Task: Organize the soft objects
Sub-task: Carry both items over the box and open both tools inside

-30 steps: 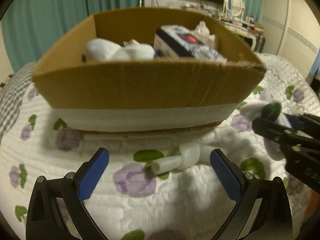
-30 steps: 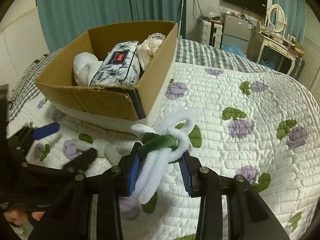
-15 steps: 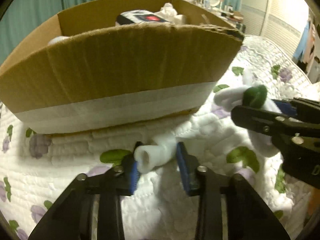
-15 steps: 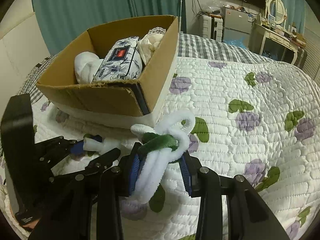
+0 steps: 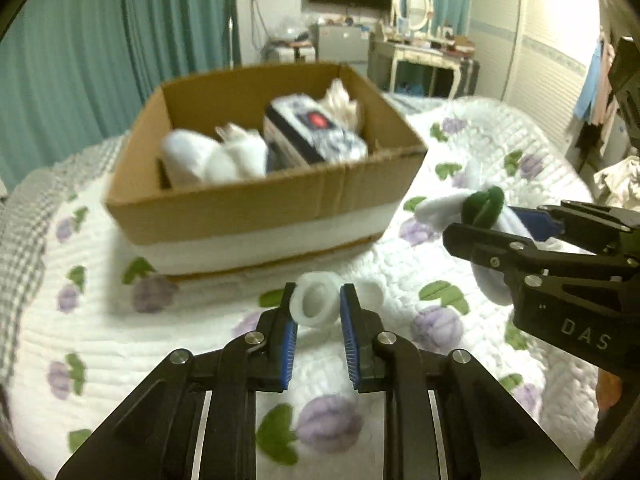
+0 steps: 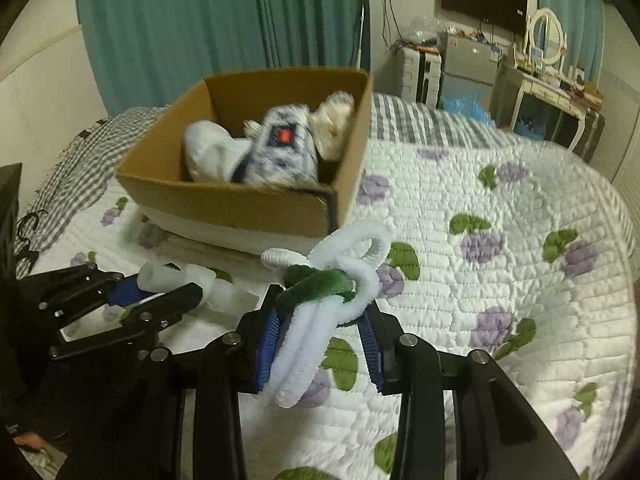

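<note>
My left gripper (image 5: 316,306) is shut on a knotted white foam tube (image 5: 314,306) and holds it above the quilt, in front of the cardboard box (image 5: 256,208). The tube also shows in the right wrist view (image 6: 172,278), in the left gripper (image 6: 132,296). My right gripper (image 6: 320,336) is shut on a bundle of white and green fuzzy rope (image 6: 324,292), held above the quilt to the right of the box (image 6: 240,204). That bundle shows in the left wrist view (image 5: 476,208). The box holds white soft items (image 5: 212,156) and a patterned tissue pack (image 5: 312,136).
The white quilt (image 6: 500,240) with purple flowers and green leaves covers the bed. A grey checked blanket (image 6: 68,172) lies behind and left of the box. Teal curtains, a dresser with an oval mirror (image 6: 546,36) and a fridge stand beyond the bed.
My left gripper closed on the white foam tube and lifted it off the quilt, pulling back from the box. My right gripper kept its hold on the rope bundle and rose slightly.
</note>
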### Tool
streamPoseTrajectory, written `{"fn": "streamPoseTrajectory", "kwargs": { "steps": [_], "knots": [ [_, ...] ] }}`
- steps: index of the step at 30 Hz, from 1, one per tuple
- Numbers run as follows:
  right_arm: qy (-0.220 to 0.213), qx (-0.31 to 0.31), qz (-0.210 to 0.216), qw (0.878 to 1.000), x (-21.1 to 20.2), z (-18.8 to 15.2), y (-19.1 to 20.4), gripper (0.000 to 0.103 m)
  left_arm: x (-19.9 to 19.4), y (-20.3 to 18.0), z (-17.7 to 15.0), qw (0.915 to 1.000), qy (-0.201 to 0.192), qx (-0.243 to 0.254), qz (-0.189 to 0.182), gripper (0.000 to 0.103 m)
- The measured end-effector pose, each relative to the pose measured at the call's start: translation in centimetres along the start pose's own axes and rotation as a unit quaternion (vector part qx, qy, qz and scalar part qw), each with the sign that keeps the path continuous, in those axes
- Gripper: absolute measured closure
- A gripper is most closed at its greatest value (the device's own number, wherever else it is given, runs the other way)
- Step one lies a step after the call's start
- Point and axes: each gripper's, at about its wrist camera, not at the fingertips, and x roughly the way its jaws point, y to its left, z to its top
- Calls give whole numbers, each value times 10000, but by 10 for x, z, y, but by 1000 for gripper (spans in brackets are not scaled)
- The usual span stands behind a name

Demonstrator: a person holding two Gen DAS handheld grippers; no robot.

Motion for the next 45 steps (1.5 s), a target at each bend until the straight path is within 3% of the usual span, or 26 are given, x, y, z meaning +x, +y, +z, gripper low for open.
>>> {"fn": "streamPoseTrajectory", "kwargs": {
  "steps": [7,12,21,30,35,39,41,42,43,45],
  "knots": [
    [-350,-255,-96,9990,-49,13,33,66,-42,9,12,9991,-423,88,8,83],
    [-627,-346,-77,9974,-82,27,48,66,-65,18,41,9968,-778,56,145,83],
    [-1177,-400,18,9922,-115,75,53,66,-54,41,95,9928,-1143,22,364,78],
    [-1191,-427,146,9919,-55,123,44,66,13,67,128,9944,-1011,-7,294,78],
    [-1090,-438,142,9930,-10,143,36,66,61,80,132,9955,-830,32,460,78],
    [-1044,-406,172,9936,17,155,33,66,77,87,132,9939,-951,20,567,78],
    [-1025,-387,195,9938,29,159,32,66,83,93,133,9947,-939,-105,415,57],
    [-1001,-390,203,9940,34,161,31,66,84,95,133,9941,-971,-153,453,38],
    [-989,-390,203,9941,40,163,31,66,84,97,133,9930,-1050,-189,500,32],
    [-955,-380,221,9945,50,166,30,66,85,99,131,9926,-1087,-179,509,32]
  ]
}}
